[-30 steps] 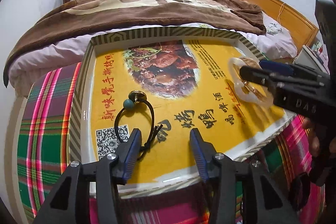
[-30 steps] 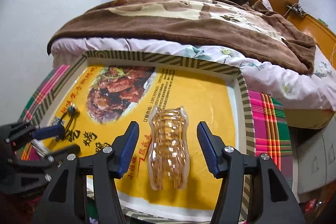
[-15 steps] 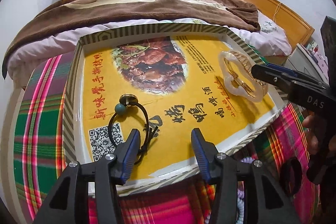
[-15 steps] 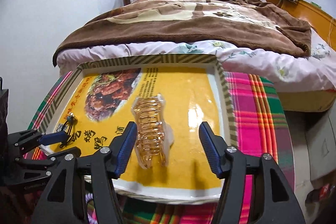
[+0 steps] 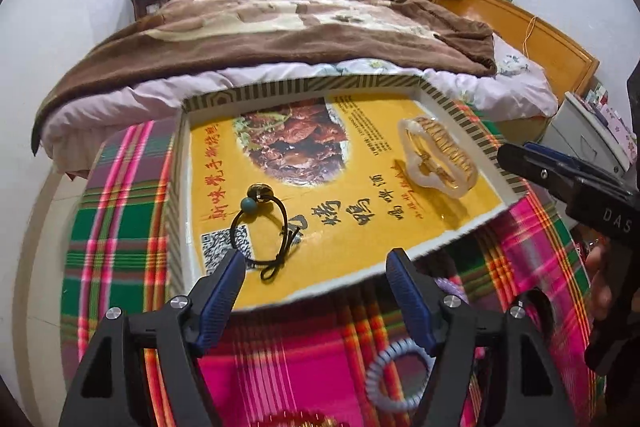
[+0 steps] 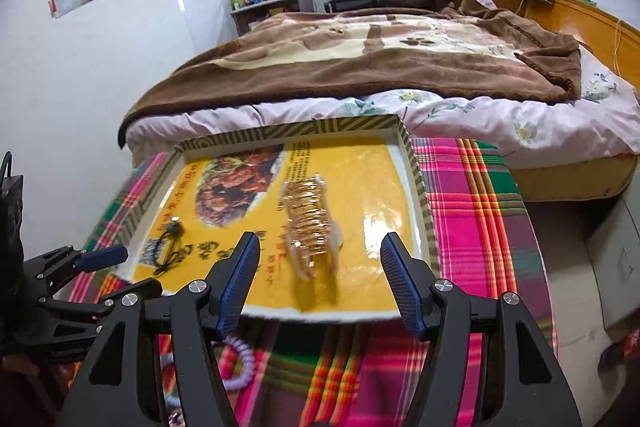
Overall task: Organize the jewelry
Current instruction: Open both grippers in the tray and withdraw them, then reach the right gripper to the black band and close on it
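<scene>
In the left wrist view, our left gripper (image 5: 316, 281) is standing wide and empty, and its jaws have just been opening; nothing is sitting between them. A second ago its left pad was right at the black hair tie (image 5: 262, 227); now we are pulling back toward the near edge of the tray (image 5: 304, 89), and the hair tie, with its teal bead and gold charm, is lying free on the yellow tray liner, just ahead of the left pad. The clear hair claw (image 5: 438, 159) is resting near the tray's right wall. Closer to us than the tray, a pale coiled hair tie (image 5: 394, 377) is coming into view on the plaid cloth of the desk (image 5: 116, 219), which did not show before. The right gripper (image 5: 532, 163) is reaching in from the right edge, apart from the claw.

In the right wrist view, our right gripper (image 6: 320, 281) is also wide and holding nothing, its jaws having just been opening slightly. A second ago the hair claw (image 6: 312, 223) was lying between the pads; now it is sitting ahead of them on the tray (image 6: 416, 187), untouched and a little blurred. The black hair tie (image 6: 170, 239) is lying at the tray's left side, and a purple coiled hair tie (image 6: 238, 363) is showing on the cloth below us.

We are judging that both pieces are now placed in the tray and released, and that the coiled ties on the cloth are the ones left to collect.
</scene>
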Available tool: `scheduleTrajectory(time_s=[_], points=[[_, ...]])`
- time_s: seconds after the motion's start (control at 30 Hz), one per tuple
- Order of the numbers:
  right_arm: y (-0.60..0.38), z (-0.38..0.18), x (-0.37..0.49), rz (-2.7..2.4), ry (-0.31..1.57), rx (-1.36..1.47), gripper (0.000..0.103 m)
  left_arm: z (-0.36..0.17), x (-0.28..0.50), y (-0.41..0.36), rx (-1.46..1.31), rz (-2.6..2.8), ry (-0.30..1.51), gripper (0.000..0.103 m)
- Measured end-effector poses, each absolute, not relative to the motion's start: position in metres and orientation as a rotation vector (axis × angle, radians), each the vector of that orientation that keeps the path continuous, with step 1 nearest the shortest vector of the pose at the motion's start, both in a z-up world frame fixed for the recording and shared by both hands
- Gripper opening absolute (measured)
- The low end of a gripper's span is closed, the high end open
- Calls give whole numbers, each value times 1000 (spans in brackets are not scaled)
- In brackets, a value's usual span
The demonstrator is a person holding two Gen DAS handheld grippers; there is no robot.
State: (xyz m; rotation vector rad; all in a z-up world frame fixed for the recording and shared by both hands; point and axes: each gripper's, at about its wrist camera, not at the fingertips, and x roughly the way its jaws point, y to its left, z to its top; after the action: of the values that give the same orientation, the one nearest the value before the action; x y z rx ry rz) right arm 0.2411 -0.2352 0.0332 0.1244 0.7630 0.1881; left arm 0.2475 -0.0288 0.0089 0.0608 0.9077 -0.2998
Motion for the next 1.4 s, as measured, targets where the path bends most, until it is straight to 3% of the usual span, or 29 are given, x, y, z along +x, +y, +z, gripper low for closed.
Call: scheduleTrajectory(time_s=[0.4,0.77,1.4], points=[[-228,43,174,189,727,130,63,37,181,-19,53,-247,832,78],[-263,11,120,100,799,154,63,26,129,8,-34,-294,823,78],[-260,-38,150,48,974,100,62,4,115,22,-101,-275,900,78]])
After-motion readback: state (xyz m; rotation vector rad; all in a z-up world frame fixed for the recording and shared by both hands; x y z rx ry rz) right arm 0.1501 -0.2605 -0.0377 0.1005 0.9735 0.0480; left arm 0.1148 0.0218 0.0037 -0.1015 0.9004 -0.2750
